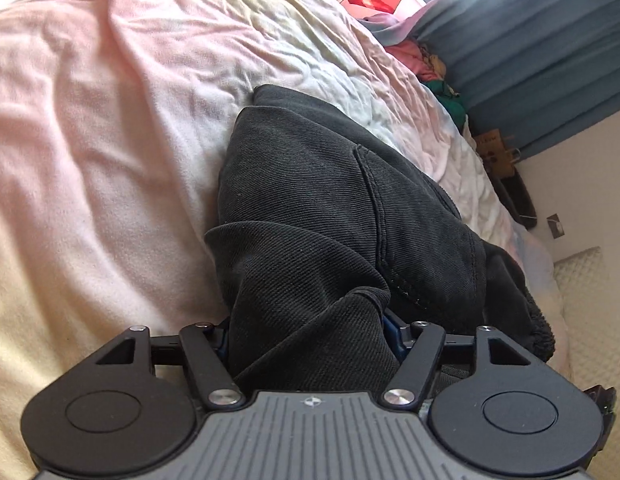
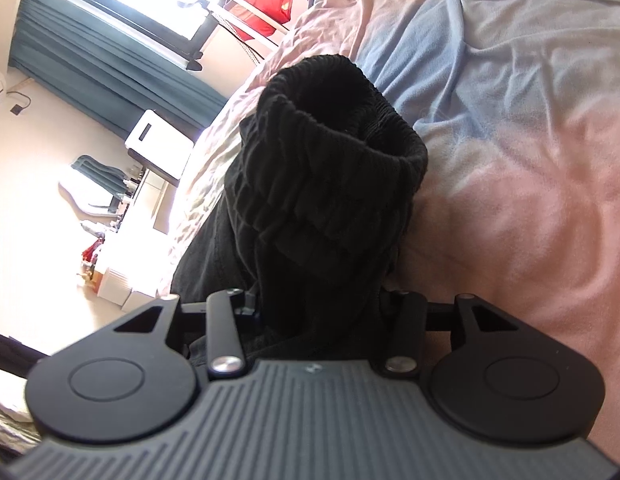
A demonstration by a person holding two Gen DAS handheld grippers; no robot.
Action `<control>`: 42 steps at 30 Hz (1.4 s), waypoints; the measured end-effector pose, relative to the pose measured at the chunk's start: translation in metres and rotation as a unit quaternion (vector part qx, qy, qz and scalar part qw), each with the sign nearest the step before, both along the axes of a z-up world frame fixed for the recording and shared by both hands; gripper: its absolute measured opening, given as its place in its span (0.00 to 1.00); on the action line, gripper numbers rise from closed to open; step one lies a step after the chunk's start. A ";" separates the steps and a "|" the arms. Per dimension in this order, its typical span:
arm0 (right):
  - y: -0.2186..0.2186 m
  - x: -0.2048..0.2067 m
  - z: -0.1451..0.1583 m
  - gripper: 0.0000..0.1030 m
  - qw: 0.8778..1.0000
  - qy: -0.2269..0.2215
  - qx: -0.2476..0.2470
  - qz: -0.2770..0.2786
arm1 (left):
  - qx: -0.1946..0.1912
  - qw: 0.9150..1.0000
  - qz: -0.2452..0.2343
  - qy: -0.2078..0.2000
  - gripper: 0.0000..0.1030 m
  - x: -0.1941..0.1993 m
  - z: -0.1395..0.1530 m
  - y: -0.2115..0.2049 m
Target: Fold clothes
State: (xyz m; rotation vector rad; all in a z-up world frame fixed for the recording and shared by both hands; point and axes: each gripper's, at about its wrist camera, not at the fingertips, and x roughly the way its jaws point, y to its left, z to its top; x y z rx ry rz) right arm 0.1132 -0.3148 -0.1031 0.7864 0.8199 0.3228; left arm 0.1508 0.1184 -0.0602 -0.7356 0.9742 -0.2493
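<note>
In the left wrist view, a pastel blanket (image 1: 110, 128) is spreading from nine o'clock across to one o'clock, wrinkled and lit by sun. At the centre, black trousers (image 1: 310, 208) are lying on it, a stitched pocket seam showing toward three o'clock. At six o'clock the left gripper (image 1: 310, 344) is clamping a bunched fold of that dark twill, its fingers hidden by the cloth. A teal curtain (image 1: 541, 40) is hanging at two o'clock.

In the right wrist view, a teal curtain (image 2: 90, 60) is hanging at ten o'clock under a bright window. At the centre, the trousers' ribbed elastic waistband (image 2: 341, 148) is standing up, open-mouthed. At six o'clock the right gripper (image 2: 317, 312) is pinching the black fabric below that band. The blanket (image 2: 529, 140) is filling three o'clock.
</note>
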 end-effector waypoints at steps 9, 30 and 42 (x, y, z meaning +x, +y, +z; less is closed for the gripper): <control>-0.024 0.005 0.058 0.38 1.000 -0.020 0.018 -0.002 | 0.025 0.999 0.001 -0.032 0.52 0.020 0.053 -0.037; -0.212 0.074 0.065 0.17 0.992 -0.007 0.119 -0.044 | 0.061 0.995 -0.072 -0.019 0.48 0.154 0.084 -0.222; -0.194 0.001 0.009 0.23 0.992 0.096 0.066 -0.051 | 0.018 0.996 -0.088 -0.010 0.48 0.094 0.000 -0.174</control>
